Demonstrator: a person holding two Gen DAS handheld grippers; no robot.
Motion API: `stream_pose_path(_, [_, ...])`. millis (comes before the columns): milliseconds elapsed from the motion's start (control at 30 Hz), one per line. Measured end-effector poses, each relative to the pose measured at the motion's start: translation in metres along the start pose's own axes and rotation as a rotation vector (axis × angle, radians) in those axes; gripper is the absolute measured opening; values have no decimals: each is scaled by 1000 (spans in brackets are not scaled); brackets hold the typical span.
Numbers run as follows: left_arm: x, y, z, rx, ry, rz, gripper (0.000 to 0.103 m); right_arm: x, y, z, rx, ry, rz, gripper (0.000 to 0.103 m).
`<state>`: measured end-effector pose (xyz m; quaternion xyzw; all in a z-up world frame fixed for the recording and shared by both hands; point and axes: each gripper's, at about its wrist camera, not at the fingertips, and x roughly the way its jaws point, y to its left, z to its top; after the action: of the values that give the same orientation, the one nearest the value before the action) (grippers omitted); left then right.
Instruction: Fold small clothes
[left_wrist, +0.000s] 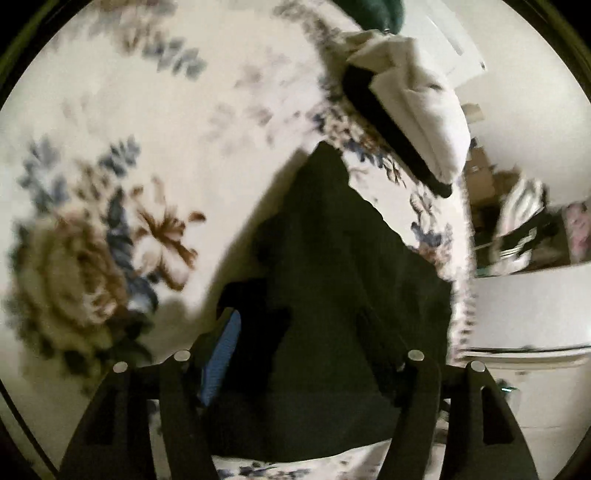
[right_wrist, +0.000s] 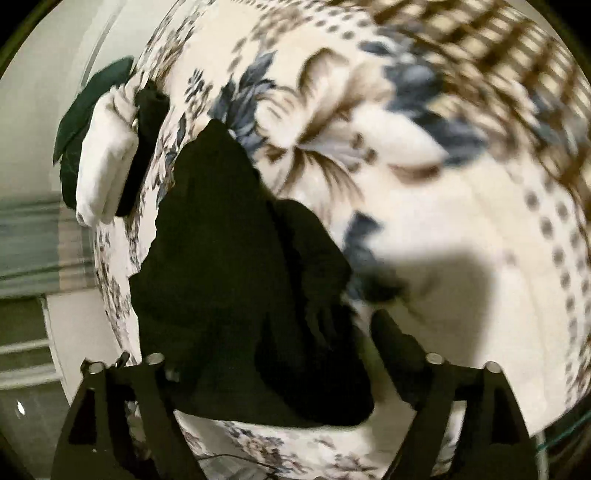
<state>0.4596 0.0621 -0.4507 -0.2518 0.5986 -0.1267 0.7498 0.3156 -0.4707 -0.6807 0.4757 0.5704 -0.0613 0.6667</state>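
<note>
Left gripper (left_wrist: 299, 332), right gripper (right_wrist: 295, 339): both agape, empty, above black garment (right_wrist: 229, 258) near bedspread (right_wrist: 461, 221) edge. Risk: fold springing loose unpressed.

A floral bedspread (left_wrist: 155, 122) in cream, blue and brown is spread over the bed and fills most of both views. Beyond its edge, pale walls (left_wrist: 535, 122) are seen. Beside the bed, white furniture (left_wrist: 528, 306) is placed, and above it a cluttered shelf (left_wrist: 491, 206) is made out, blurred. Hard shadows (right_wrist: 443, 280) are cast on the bedspread.
</note>
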Motion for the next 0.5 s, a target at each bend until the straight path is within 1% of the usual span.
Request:
stream_pose_path(33, [-5, -6, -6, 34, -25, 23, 63, -4, -3, -9, 26, -17, 6, 94])
stream_pose_path(67, [-6, -23, -14, 81, -43, 51, 63, -10, -15, -20, 52, -28, 10, 99])
stream_pose_path(100, [-6, -27, -21, 117, -43, 75, 63, -17, -28, -35, 91, -37, 11, 103])
stream_pose_path(133, [-1, -35, -31, 167, -30, 94, 63, -18, -39, -49, 143, -44, 33, 103])
stream_pose_path(167, [11, -44, -40, 211, 0, 110, 63, -17, -52, -63, 187, -43, 70, 103])
stream_pose_path(200, [27, -51, -46, 237, 37, 144, 63, -13, -59, -74, 230, -39, 103, 103])
stream_pose_path(233, [34, -47, -54, 247, 61, 157, 63, -6, -67, -85, 282, -41, 144, 103])
stream_pose_path(267, [45, -46, -62, 255, 85, 167, 63, 1, -73, -93, 313, -39, 166, 103])
stream_pose_path(300, [58, -45, -69, 262, 110, 197, 63, 6, -75, -99, 340, -37, 162, 103])
stream_pose_path(333, [64, -45, -74, 271, 114, 212, 63, -2, -74, -102, 343, -93, 116, 103])
stream_pose_path(367, [68, -45, -79, 287, 107, 228, 63, -5, -67, -102, 319, -137, 114, 103])
stream_pose_path(400, [71, -45, -81, 310, 102, 249, 63, -16, -58, -96, 249, -195, 116, 103])
stream_pose_path(433, [69, -47, -85, 326, 101, 258, 63, -19, -50, -89, 207, -199, 91, 103])
stream_pose_path(467, [70, -49, -86, 341, 101, 268, 63, -17, -43, -79, 169, -181, 49, 103])
stream_pose_path(500, [71, -49, -86, 349, 104, 275, 63, -15, -35, -65, 125, -170, 29, 103])
